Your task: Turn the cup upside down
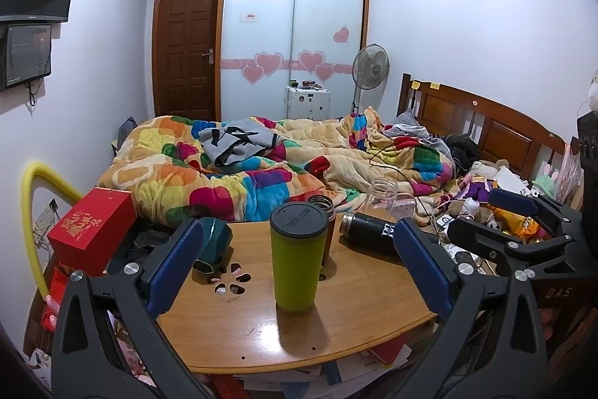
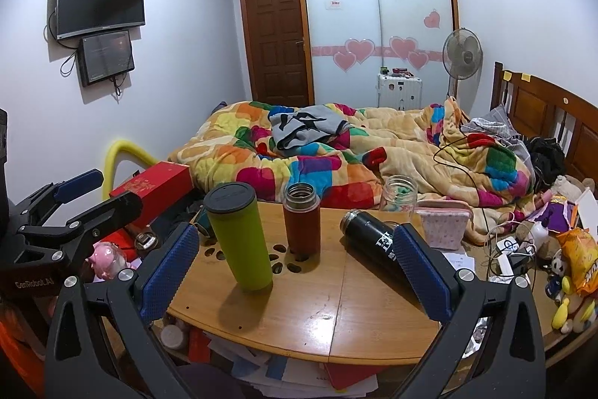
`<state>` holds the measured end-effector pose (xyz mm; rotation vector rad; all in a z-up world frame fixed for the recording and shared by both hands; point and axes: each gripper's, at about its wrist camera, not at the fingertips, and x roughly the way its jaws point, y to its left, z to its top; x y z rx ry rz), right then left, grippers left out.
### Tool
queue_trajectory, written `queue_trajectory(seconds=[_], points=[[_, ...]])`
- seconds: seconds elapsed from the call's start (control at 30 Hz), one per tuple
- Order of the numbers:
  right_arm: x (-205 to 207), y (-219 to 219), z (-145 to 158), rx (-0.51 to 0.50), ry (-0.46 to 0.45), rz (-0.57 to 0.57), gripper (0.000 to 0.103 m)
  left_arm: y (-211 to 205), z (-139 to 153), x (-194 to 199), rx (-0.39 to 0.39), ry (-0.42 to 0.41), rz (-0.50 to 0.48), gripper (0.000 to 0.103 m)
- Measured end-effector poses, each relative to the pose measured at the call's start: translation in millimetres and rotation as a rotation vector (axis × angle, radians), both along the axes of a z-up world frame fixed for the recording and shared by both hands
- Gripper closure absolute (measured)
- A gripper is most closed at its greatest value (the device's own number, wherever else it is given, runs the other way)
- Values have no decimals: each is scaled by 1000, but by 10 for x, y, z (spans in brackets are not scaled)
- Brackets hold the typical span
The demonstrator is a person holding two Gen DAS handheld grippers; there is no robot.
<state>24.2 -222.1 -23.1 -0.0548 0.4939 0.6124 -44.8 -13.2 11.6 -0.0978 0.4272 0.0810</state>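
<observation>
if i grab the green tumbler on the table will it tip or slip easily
The green tumbler stands tall and narrow on the wooden table, so a high push would probably tip it. Its smooth sides look somewhat slippery. It looks rigid, so it should not flex when gripped.

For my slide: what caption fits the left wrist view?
Open left gripper frames upright green tumbler on wooden table.

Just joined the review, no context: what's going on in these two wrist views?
A person holds two grippers over a small wooden table beside a bed. Both the left gripper and right gripper are open and holding nothing. The green cup stands upright, lid on top, not yet flipped. A brown flask stands behind it; a black bottle lies on its side.
</observation>
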Motion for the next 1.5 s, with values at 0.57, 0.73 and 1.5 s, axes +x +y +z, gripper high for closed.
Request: queue_trajectory(seconds=[0.57,0.73,1.5], points=[[28,9,-7,6,9,2,0,-12,9,61,-3,0,-15,0],[34,18,-11,6,10,1,0,-18,9,80,-7,-2,-20,0],[48,17,-16,5,12,0,0,-31,4,99,-17,13,-57,0]])
